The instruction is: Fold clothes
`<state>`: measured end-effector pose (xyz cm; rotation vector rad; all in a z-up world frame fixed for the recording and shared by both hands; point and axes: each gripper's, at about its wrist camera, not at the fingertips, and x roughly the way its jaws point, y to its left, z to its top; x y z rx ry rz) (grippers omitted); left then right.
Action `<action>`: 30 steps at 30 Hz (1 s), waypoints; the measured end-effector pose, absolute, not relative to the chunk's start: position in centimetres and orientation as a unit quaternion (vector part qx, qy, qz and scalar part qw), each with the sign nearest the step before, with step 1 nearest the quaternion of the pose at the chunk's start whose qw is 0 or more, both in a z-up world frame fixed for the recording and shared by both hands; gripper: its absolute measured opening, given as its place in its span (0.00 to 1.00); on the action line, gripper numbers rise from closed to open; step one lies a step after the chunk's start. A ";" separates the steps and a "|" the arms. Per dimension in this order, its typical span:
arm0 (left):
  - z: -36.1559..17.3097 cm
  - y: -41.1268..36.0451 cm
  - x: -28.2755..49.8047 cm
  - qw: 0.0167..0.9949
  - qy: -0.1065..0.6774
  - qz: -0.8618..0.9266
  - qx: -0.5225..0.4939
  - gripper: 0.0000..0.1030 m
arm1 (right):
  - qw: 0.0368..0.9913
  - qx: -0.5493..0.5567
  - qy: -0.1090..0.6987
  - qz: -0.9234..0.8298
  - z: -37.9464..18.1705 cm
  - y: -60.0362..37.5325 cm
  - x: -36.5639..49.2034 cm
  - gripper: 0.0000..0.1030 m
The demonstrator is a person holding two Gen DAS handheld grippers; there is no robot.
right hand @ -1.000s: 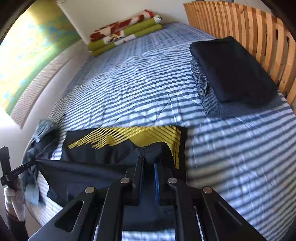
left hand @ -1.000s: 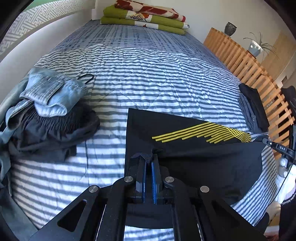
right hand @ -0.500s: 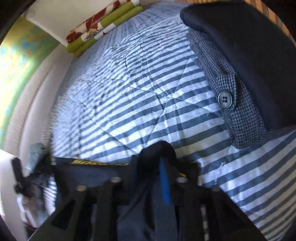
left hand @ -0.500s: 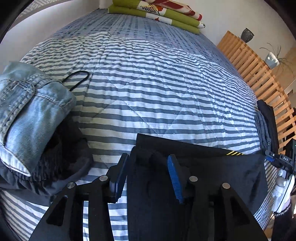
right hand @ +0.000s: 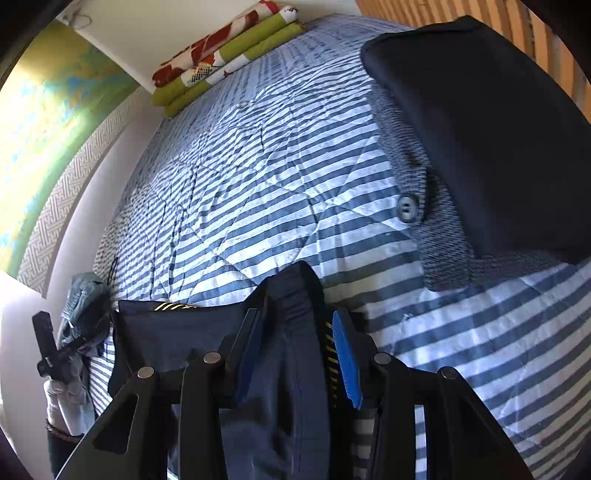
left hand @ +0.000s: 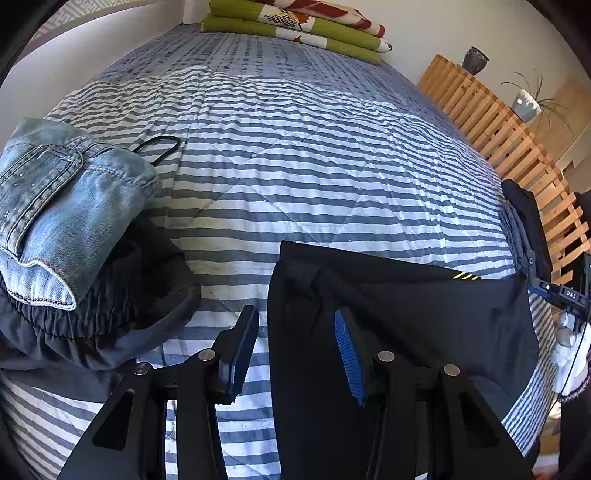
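Nearest to us, our left gripper (left hand: 295, 350) has its jaws spread wide with nothing between the blue pads; the left corner of the black garment (left hand: 406, 306) lies under the gap, its side edge running between the two fingers. Our right gripper (right hand: 297, 354) is parted too, and a bunched ridge of the same black garment (right hand: 291, 295) rises between its fingers, though we cannot tell whether either pad touches the cloth. The garment lies folded flat along the near edge of the bed (left hand: 295, 155), with only a sliver of its yellow stripes (left hand: 466, 276) showing at the fold line.

At the near left corner of the bed we see an unfolded heap: a denim piece (left hand: 62, 221) lying on top of a dark grey garment (left hand: 110, 325) with an elastic waistband. A thin black loop (left hand: 159, 146) lies on the striped cover just beyond the denim.

Toward the right edge of the bed, the right wrist view shows a folded stack: a navy garment (right hand: 480, 147) resting on a grey houndstooth one (right hand: 436, 236) with a button (right hand: 407, 208) facing us. Wooden slats (left hand: 498, 136) run along that side of the bed.

At the far end, folded green bedding with a red and white pattern (left hand: 303, 22) lies against the wall. Beyond the slats stand a dark vase (left hand: 475, 61) and a potted plant (left hand: 528, 103).
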<state>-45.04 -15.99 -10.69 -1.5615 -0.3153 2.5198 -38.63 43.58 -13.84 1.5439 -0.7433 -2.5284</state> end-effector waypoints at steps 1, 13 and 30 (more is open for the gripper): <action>-10.8 -15.8 -45.2 0.081 -0.104 0.842 -0.524 0.45 | 0.042 0.505 -0.232 -0.830 -13.9 43.1 -39.0 0.35; -12.2 -13.9 -47.5 0.087 -0.097 0.840 -0.527 0.45 | 0.003 0.503 -0.178 -0.846 -14.7 41.9 -39.6 0.08; -11.1 -15.8 -50.9 -0.029 -0.081 0.853 -0.515 0.34 | -0.020 0.508 -0.140 -0.850 -13.7 42.1 -40.0 0.06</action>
